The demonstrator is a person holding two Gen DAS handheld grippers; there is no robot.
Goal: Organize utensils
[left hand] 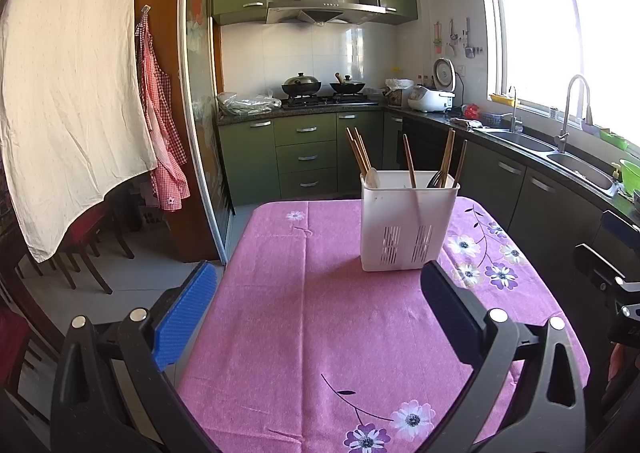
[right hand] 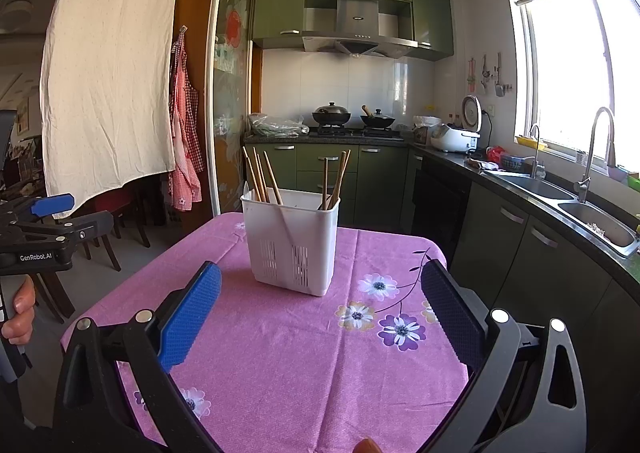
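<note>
A white slotted utensil holder (left hand: 406, 225) stands on the pink flowered tablecloth (left hand: 328, 325). It holds wooden chopsticks (left hand: 359, 152), a white spoon (left hand: 372, 177) and a dark utensil (left hand: 438, 177). My left gripper (left hand: 316, 295) is open and empty, short of the holder. In the right wrist view the holder (right hand: 292, 241) with its chopsticks (right hand: 262, 177) stands ahead, and my right gripper (right hand: 320, 297) is open and empty just before it. The left gripper (right hand: 48, 221) shows at the far left, off the table.
Green kitchen cabinets (left hand: 306, 157) and a stove with two woks (left hand: 320, 87) lie behind. A counter with a double sink (left hand: 560, 157) runs along the right. A white cloth (left hand: 68, 85) and a checked apron (left hand: 160, 133) hang at the left, with chairs (left hand: 88, 249) below.
</note>
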